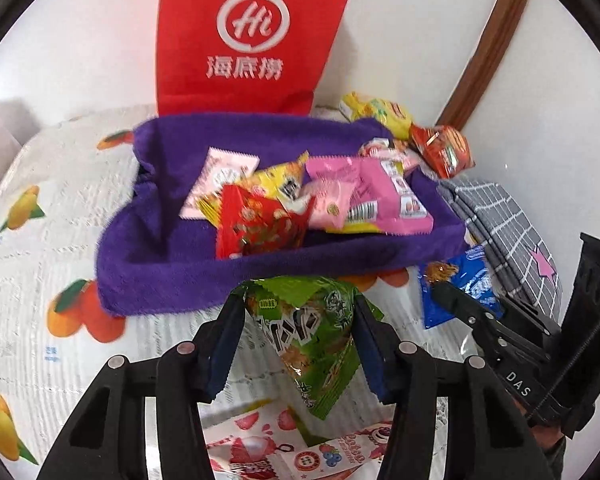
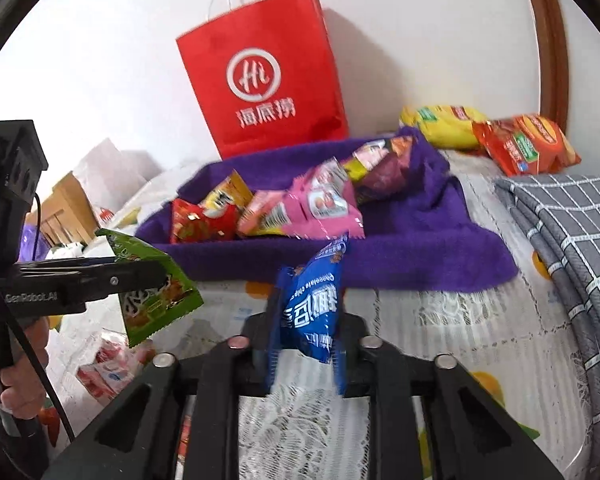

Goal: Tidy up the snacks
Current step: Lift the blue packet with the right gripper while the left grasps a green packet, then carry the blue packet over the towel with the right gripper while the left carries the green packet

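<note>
My left gripper (image 1: 298, 316) is shut on a green snack packet (image 1: 312, 332) and holds it above the fruit-print cloth, just in front of the purple towel tray (image 1: 164, 272). It also shows in the right wrist view (image 2: 156, 276) with the green packet (image 2: 156, 300). My right gripper (image 2: 306, 316) is shut on a blue cookie packet (image 2: 314, 304), also seen in the left wrist view (image 1: 460, 284). The purple towel tray (image 2: 420, 256) holds several pink, red and yellow snack packets (image 2: 320, 200).
A red paper bag (image 2: 264, 76) stands against the wall behind the tray. A yellow packet (image 2: 444, 124) and an orange packet (image 2: 528, 144) lie at the back right. A grey checked cloth (image 2: 572, 232) lies on the right. Pink-and-white packets (image 1: 260, 440) lie near me.
</note>
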Demonstrator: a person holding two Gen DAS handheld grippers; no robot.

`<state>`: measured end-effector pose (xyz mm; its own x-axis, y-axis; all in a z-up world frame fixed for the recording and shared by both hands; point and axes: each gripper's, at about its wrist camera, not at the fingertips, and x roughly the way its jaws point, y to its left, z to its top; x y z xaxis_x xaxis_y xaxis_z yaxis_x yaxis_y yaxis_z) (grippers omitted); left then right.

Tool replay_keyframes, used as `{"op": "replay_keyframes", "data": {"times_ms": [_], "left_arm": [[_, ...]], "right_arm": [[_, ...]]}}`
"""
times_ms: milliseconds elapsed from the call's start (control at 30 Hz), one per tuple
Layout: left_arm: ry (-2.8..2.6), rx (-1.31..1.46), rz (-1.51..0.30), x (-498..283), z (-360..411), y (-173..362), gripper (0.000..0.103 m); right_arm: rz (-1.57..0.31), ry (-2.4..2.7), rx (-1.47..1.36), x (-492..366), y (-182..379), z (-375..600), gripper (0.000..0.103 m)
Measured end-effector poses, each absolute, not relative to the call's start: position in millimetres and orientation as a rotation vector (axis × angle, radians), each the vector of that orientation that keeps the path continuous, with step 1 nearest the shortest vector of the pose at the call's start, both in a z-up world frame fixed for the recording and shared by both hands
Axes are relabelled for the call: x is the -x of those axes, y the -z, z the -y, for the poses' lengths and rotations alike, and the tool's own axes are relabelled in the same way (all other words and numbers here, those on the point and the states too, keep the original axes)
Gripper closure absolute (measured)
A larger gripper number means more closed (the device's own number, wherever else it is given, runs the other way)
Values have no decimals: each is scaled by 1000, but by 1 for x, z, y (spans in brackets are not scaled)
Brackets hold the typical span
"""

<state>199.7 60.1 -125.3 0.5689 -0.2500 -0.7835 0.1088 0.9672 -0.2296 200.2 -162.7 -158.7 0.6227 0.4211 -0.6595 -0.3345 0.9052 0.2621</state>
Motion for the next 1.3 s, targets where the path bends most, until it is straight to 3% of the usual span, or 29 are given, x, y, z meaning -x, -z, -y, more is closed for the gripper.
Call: {"op": "replay_keyframes", "data": {"times_ms": [300, 967, 1300], "left_arm": [[173, 233, -914, -203, -84, 119, 52], [41, 345, -803, -201, -130, 107, 52], [-24, 380, -819, -207, -150, 116, 52]], "right_arm": [[-831, -418, -99, -202, 161, 153, 87], [-701, -441, -104, -253, 78, 115, 87], [-736, -406, -79, -307, 109, 82, 87]]}}
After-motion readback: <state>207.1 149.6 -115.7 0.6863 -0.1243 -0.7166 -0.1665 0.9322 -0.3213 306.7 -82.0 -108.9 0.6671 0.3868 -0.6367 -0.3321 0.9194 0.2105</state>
